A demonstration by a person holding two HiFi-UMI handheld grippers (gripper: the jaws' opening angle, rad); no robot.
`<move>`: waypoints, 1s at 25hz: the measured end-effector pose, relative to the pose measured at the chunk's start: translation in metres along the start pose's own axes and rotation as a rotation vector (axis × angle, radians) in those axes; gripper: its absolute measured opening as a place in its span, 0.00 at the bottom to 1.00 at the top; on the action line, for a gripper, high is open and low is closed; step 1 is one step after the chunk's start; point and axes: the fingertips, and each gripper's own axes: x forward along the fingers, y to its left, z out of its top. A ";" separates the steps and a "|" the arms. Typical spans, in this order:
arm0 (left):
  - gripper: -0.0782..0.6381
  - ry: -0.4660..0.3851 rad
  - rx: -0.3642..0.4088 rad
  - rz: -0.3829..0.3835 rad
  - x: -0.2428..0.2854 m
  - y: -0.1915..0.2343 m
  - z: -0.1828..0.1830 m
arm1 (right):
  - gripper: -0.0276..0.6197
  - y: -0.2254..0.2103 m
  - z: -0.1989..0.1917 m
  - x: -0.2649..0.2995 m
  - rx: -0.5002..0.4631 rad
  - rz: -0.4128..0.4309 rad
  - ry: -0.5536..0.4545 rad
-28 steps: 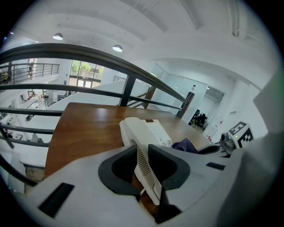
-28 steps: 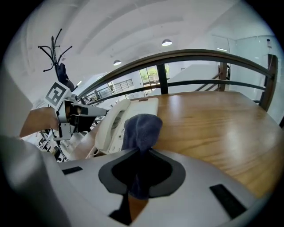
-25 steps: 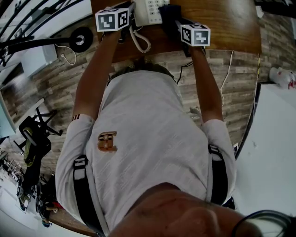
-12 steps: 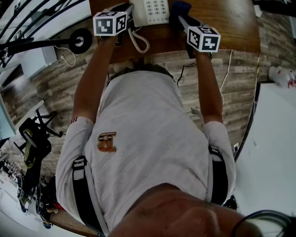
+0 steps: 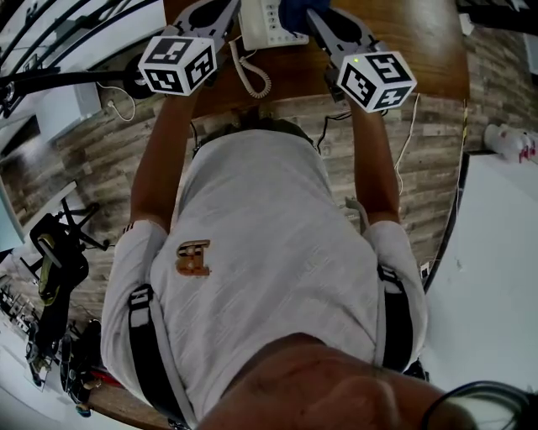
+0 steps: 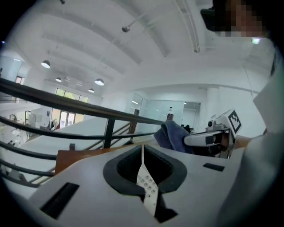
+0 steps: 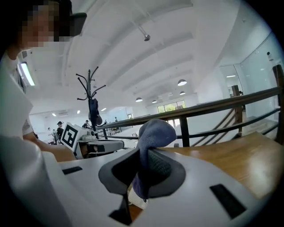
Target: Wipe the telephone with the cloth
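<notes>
1. Head view: compared with a second ago, both marker cubes look larger and closer to the camera. The left gripper (image 5: 217, 12) now has its cube swung out further left. The right gripper (image 5: 318, 18) has brought the blue cloth (image 5: 294, 10) over the right-hand part of the telephone (image 5: 262, 23), where earlier the cloth was beside it. The telephone sits on the wooden table (image 5: 420, 42) at the very top of the frame. Its coiled cord (image 5: 252, 76) trails toward the table's near edge.

2. Left gripper view: the left gripper's (image 6: 144, 177) jaws are pressed almost together and pinch nothing. Only a thin slit remains, and a strip of the telephone's keypad (image 6: 148, 190) shows through it from beyond. Off to the right, the cloth (image 6: 171, 135) bunches at the tip of the right gripper (image 6: 191, 139).

3. Right gripper view: the right gripper's (image 7: 140, 177) jaws pinch the cloth (image 7: 151, 137), which bulges up above the pads. A white bit of the telephone (image 7: 137, 200) shows just under the cloth's lower end. The table (image 7: 222, 155) stretches away to the right, and the left gripper (image 7: 120, 144) is at the left.
</notes>
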 end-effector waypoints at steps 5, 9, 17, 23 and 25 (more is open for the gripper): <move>0.15 -0.130 0.118 -0.023 -0.025 -0.021 0.039 | 0.14 0.032 0.035 -0.002 -0.070 0.057 -0.093; 0.15 -0.207 0.164 -0.038 -0.043 -0.033 0.064 | 0.14 0.055 0.056 -0.006 -0.141 0.087 -0.171; 0.14 -0.295 0.213 -0.055 -0.064 -0.048 0.087 | 0.14 0.094 0.075 -0.015 -0.247 0.140 -0.296; 0.14 -0.322 0.208 -0.056 -0.071 -0.047 0.088 | 0.14 0.106 0.075 -0.020 -0.265 0.157 -0.352; 0.13 -0.326 0.206 -0.060 -0.072 -0.047 0.088 | 0.14 0.108 0.075 -0.022 -0.265 0.155 -0.361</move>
